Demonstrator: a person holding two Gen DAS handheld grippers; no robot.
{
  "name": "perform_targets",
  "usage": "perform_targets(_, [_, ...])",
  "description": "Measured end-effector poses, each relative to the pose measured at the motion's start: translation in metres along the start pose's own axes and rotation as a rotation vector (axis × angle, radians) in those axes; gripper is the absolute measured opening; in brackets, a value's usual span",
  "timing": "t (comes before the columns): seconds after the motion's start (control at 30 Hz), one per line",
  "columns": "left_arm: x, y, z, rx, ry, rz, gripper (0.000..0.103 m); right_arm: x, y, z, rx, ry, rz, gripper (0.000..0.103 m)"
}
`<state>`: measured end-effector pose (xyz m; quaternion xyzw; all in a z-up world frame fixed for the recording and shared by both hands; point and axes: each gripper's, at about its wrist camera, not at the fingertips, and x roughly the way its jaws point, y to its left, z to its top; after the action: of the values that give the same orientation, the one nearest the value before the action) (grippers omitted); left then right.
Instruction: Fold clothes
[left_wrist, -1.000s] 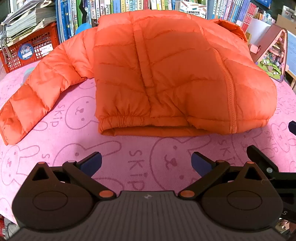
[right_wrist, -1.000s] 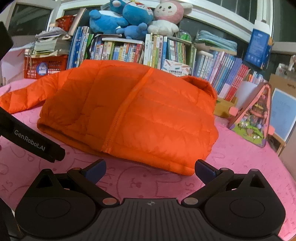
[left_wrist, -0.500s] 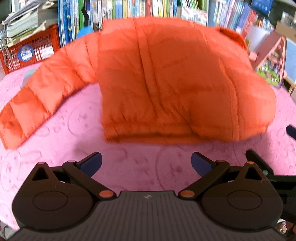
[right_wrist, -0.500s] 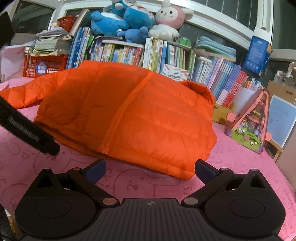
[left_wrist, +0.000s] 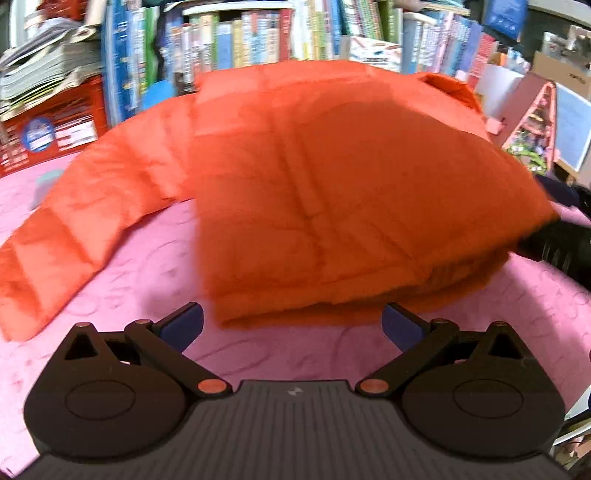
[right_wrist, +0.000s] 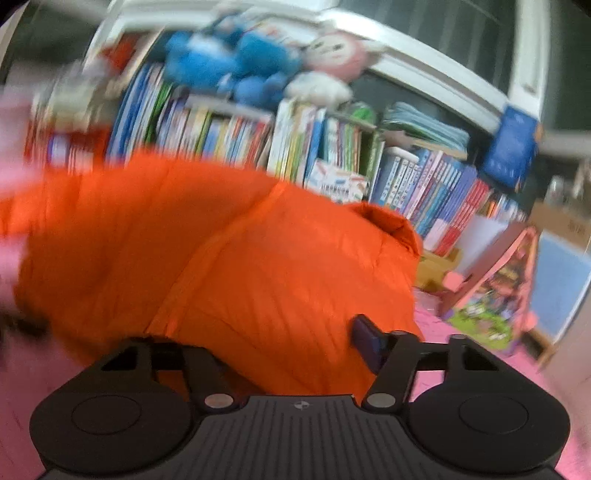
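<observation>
Right wrist view: your right gripper (right_wrist: 295, 343) has pushed into the near right corner of the orange jacket (right_wrist: 258, 266), and its jaws are closing with the padded fabric bunched between them. One blue pad (right_wrist: 364, 334) shows against the cloth; the other is buried under it, so whether the pads already bite cannot be told through the blur.

The jacket lies on the pink cloth (left_wrist: 295, 350) that covers the table, its body already doubled over, with one sleeve (left_wrist: 74, 221) trailing out flat to the left in the left wrist view. Behind it stand the books (left_wrist: 258, 33) and, farther right, a toy house (right_wrist: 495, 291).

Your left gripper (left_wrist: 291, 325) hovers just short of the hem with its jaws wide apart and nothing between them.

To do this step well, let the right jaws finish closing before you lift, and take all the layers at that corner, not only the slippery top shell. Puffy quilting tends to squirm out of a shallow pinch, so seat it deep. Bring the left gripper onto the hem to pin the body while the right carries its corner across. The loose sleeve probably wants folding in before the next fold.
</observation>
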<state>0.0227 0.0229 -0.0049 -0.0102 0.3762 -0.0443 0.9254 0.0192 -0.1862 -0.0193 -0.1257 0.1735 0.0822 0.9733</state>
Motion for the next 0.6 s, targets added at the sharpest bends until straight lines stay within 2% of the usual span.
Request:
perform_targets(0.07, [0.007, -0.008, 0.005, 0.012, -0.014, 0.009, 0.103, -0.001, -0.015, 0.014, 0.085, -0.025, 0.05, 0.049])
perform_targets(0.1, [0.01, -0.01, 0.009, 0.017, -0.031, 0.037, 0.103, -0.002, -0.021, 0.019, 0.102, -0.039, 0.068, 0.049])
perform_targets(0.17, [0.011, -0.003, 0.015, 0.011, -0.082, 0.14, 0.103, -0.005, -0.03, 0.027, 0.107, -0.067, 0.086, 0.048])
perform_targets(0.27, [0.014, 0.01, 0.026, -0.01, -0.156, 0.296, 0.103, -0.007, -0.043, 0.026, 0.049, -0.075, 0.016, 0.049])
perform_targets(0.33, [0.014, 0.04, 0.031, -0.094, -0.188, 0.389, 0.103, -0.004, -0.055, 0.016, 0.031, -0.046, -0.024, 0.05])
perform_targets(0.47, [0.001, 0.088, 0.034, -0.205, -0.208, 0.482, 0.103, 0.007, -0.086, -0.012, 0.032, 0.04, -0.141, 0.05])
perform_targets(0.5, [-0.003, 0.095, 0.033, -0.209, -0.206, 0.491, 0.103, 0.008, -0.095, -0.019, 0.039, 0.057, -0.184, 0.058])
perform_targets(0.53, [-0.008, 0.097, 0.028, -0.185, -0.195, 0.469, 0.103, 0.007, -0.103, -0.026, 0.053, 0.063, -0.179, 0.067])
perform_targets(0.6, [-0.017, 0.102, 0.02, -0.137, -0.173, 0.424, 0.103, 0.001, -0.115, -0.037, 0.073, 0.061, -0.153, 0.07])
